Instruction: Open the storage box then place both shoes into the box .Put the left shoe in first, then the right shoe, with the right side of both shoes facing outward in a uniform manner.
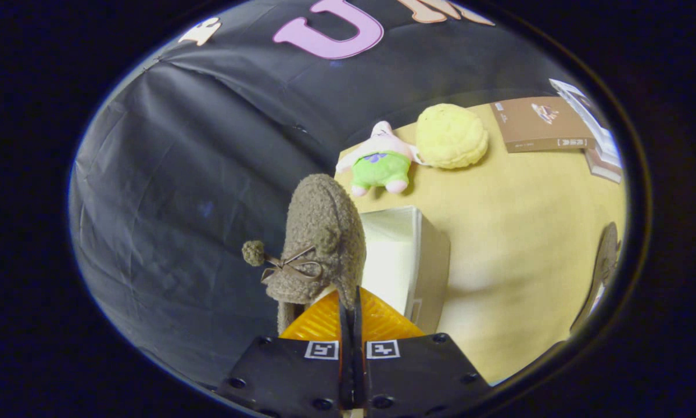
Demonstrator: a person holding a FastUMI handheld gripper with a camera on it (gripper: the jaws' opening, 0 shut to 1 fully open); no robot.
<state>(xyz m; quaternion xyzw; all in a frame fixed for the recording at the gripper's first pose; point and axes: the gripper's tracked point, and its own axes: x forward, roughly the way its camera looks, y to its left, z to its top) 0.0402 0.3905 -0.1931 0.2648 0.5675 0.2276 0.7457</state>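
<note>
Black cloth wall behind pale wooden table (516, 232). I see fuzzy brown shoe (319, 244), boucle-textured, thin bow and pompom, lifted in front of white storage box (426, 261), blocking its left side. My gripper (351, 313) tilted, fingers pressed nearly together, pinching shoe's rim. Beyond box: pink-and-green plush star (380, 159), round yellow plush (451, 136), brown books (542, 125). Second shoe (603, 267) well apart, at table's far side.
</note>
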